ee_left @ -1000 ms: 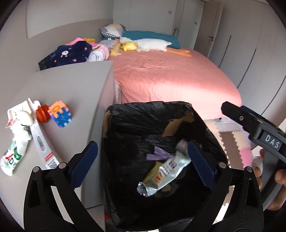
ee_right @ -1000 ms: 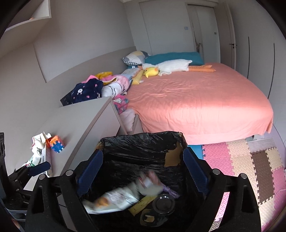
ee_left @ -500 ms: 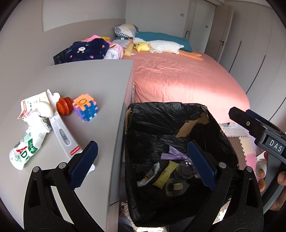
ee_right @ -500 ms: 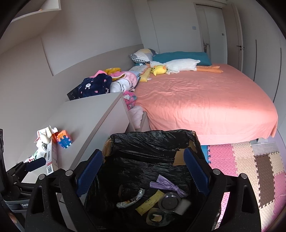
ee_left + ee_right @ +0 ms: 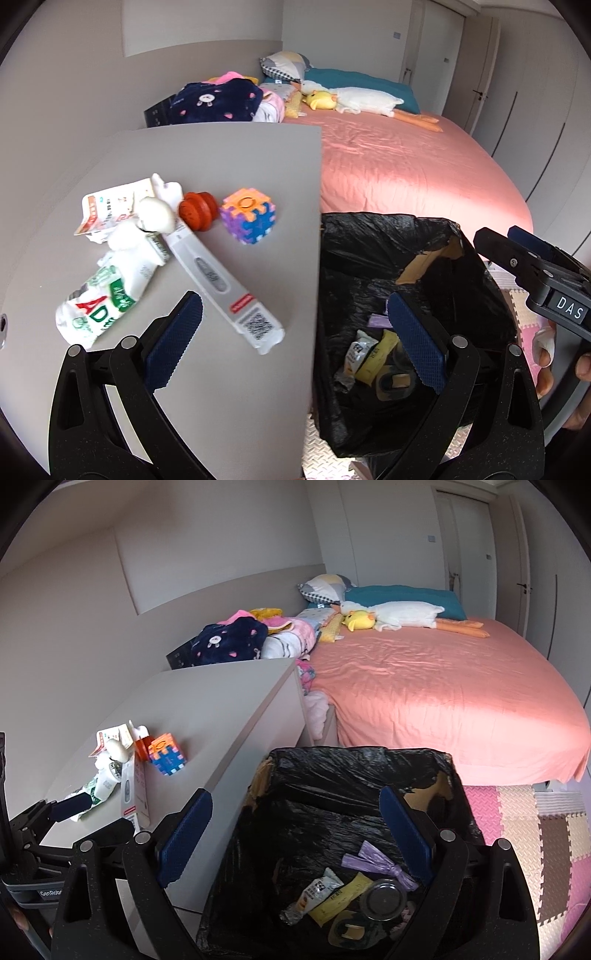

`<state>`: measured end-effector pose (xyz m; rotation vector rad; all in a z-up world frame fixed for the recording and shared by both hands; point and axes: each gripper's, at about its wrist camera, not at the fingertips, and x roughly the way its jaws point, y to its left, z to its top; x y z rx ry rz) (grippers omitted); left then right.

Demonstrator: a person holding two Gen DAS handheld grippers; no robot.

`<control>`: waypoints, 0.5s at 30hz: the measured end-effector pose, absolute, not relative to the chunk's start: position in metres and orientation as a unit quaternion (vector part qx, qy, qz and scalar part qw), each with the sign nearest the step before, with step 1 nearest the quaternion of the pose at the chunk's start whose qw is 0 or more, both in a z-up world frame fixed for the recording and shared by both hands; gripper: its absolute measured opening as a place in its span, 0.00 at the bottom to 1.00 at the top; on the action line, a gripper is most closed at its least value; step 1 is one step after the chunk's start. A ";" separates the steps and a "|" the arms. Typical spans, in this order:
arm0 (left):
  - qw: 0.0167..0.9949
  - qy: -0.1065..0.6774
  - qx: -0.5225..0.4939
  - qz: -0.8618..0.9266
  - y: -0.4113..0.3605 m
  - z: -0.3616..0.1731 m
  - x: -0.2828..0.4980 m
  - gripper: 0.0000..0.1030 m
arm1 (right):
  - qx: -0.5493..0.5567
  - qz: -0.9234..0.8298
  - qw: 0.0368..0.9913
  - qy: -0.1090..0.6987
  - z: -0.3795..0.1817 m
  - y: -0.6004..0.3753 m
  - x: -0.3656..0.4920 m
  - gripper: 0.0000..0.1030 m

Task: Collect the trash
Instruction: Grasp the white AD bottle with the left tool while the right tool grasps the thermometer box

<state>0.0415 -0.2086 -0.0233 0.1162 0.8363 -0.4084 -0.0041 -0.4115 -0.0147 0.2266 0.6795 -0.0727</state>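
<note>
My left gripper (image 5: 295,338) is open and empty, straddling the grey cabinet's right edge (image 5: 314,258) and the black-lined bin (image 5: 388,236). On the cabinet top lie a crumpled white-green pouch (image 5: 99,299), a long white box (image 5: 221,280), a torn white-orange wrapper (image 5: 110,206) and a white lump (image 5: 155,218). My right gripper (image 5: 295,834) is open above the bin (image 5: 351,760), nothing between its fingers. A silver wrapper (image 5: 314,890), a yellow packet (image 5: 343,893), a purple knotted bag (image 5: 376,864) and a round lid (image 5: 382,899) lie in the bin.
A red round cap (image 5: 197,210) and a colourful puzzle cube (image 5: 249,218) sit beside the litter on the cabinet. A pink bed (image 5: 443,701) with plush toys and piled clothes is behind. Foam floor mats (image 5: 535,830) lie right of the bin. A hand (image 5: 546,354) holds the right gripper's handle.
The silver wrapper dropped from the bin's mouth to its bottom. Both grippers moved left, bringing the cabinet top and its litter further into the left wrist view.
</note>
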 end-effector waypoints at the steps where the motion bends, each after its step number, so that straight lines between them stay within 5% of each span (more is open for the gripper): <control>1: 0.893 0.403 0.055 -0.192 -0.204 -0.023 0.042 0.94 | 0.110 -0.032 0.936 0.333 -0.015 -0.408 -0.002 0.89; 15: 0.901 0.407 0.041 -0.146 -0.137 -0.029 0.050 0.94 | 0.095 0.024 0.931 0.351 -0.023 -0.348 0.022 0.89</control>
